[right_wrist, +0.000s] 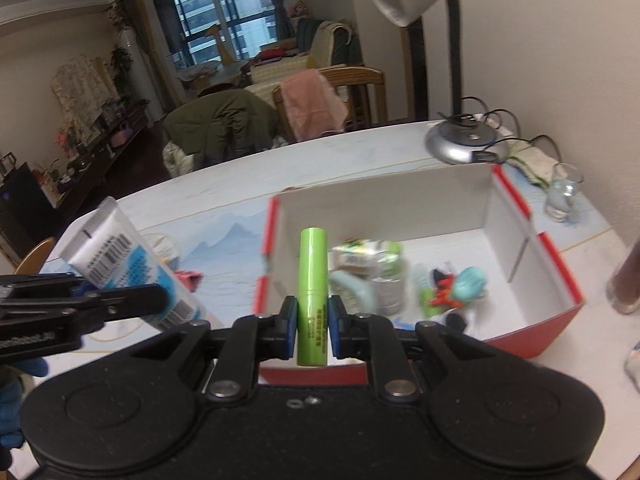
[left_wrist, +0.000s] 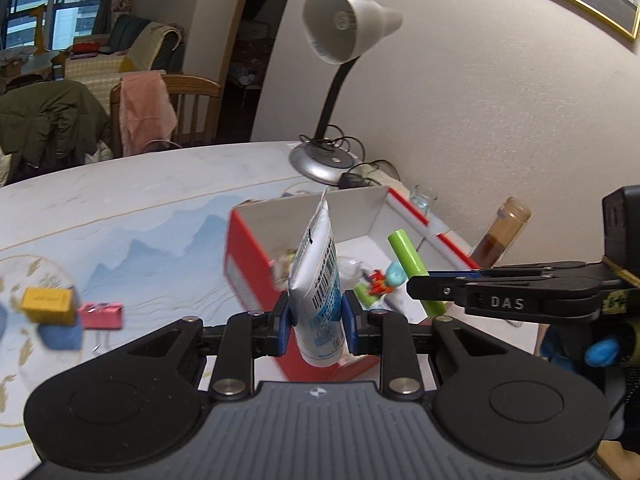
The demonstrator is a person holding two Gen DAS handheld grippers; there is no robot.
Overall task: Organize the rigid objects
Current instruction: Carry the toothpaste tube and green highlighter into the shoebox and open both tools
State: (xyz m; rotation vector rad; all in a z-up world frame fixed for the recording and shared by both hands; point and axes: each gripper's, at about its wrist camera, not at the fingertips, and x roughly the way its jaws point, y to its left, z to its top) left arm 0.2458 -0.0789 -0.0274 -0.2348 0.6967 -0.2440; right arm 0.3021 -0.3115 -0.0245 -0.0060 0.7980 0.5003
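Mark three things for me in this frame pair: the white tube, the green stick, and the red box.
white tube (left_wrist: 320, 280): left wrist view, on its barcode-printed body above the pads.
green stick (right_wrist: 313, 276): right wrist view, on its middle, above the pads.
red box (right_wrist: 560, 276): right wrist view, on its right rim.

desk lamp (left_wrist: 344, 28) on table (left_wrist: 120, 184) | glass (right_wrist: 564, 192) beside wall | wooden chair (right_wrist: 356, 92) behind

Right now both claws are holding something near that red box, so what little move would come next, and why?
Probably lower the right claw and release the green tube into the red box: the tube is held upright over the box's near rim, where other items already lie.
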